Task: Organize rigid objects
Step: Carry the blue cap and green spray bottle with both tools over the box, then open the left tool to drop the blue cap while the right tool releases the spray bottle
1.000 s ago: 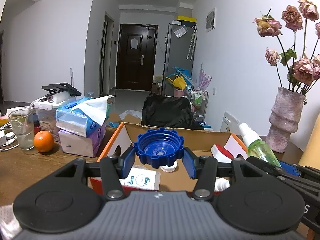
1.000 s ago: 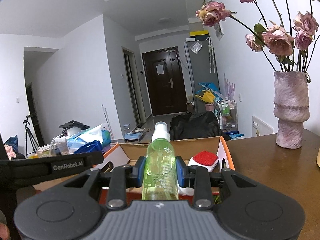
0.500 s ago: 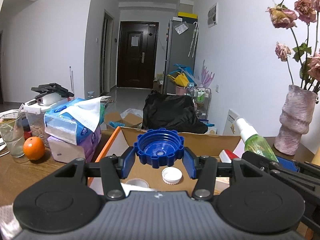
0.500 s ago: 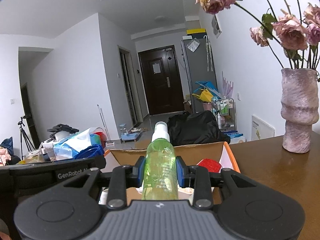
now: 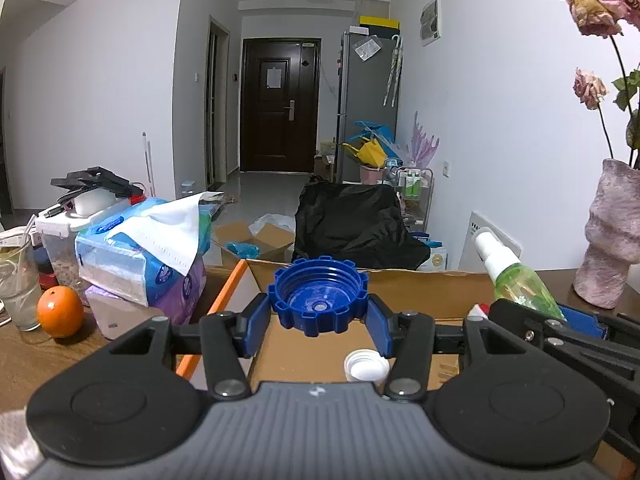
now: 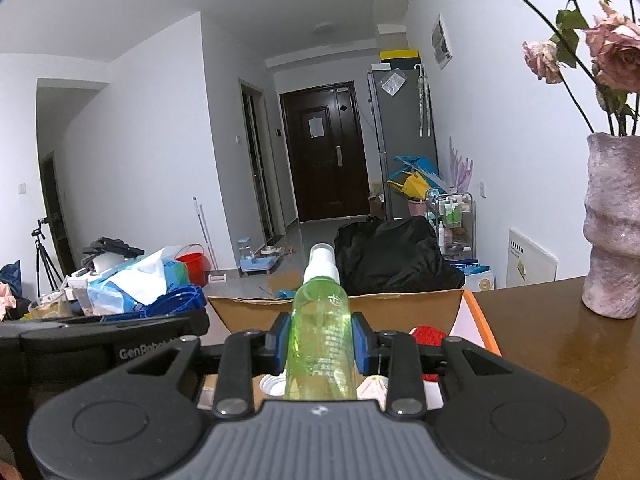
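Both grippers have moved forward over the cardboard box [image 5: 420, 292]; left gripper [image 5: 318, 322] jaws pinch blue cap [image 5: 318, 298], right gripper [image 6: 322, 346] jaws pinch green spray bottle [image 6: 322, 340], both above the box, drop-off looks imminent

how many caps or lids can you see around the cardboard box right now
2. A big blue cap is held in the left gripper above the box; a small white cap lies on its floor. Others may be hidden.
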Available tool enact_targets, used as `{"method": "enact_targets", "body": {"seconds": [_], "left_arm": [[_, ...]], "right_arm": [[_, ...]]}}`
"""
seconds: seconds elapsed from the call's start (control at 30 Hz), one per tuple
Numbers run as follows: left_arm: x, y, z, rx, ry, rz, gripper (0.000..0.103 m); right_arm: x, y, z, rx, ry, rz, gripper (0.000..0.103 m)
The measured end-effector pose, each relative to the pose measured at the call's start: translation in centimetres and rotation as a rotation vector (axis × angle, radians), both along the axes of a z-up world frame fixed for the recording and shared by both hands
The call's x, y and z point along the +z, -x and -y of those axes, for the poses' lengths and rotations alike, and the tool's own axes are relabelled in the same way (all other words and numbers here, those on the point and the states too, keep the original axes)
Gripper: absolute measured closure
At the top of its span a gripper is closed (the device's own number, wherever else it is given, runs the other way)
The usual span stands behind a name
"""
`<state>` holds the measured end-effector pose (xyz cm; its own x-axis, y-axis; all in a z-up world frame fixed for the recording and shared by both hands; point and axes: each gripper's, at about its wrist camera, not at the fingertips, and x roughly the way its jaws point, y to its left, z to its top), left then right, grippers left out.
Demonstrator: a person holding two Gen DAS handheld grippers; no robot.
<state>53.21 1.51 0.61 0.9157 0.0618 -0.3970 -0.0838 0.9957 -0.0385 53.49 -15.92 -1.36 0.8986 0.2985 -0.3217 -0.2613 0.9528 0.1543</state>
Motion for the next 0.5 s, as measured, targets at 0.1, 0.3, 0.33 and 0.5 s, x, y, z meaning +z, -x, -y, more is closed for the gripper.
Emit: {"method": "enact_targets", "body": {"seconds": [0.1,0.3,0.33,0.5], "left_arm": [[-0.2,-0.6,-0.1,0.004,-0.008,-0.003,0.05],[-0.6,-1.6,-0.6,-0.004,-0.02,-0.021,0.05],[-0.7,-1.8,-0.6,-0.017,-0.016,-0.032,0.05],[-1.0,-2.1,-0.7,-0.026,-0.031,-0.052,0.045]], "right_arm": [[-0.2,-0.6,-0.1,0.001,0.013,-0.002,0.073],[-0.5,-1.7,-0.5,-0.001,0.031,-0.012,0.073],[-0.5,-1.8,-0.5,0.0,0.033,-0.016,0.073],[-0.8,-2.2,-0.4,-0.004,0.052,-0.044,0.072]]}}
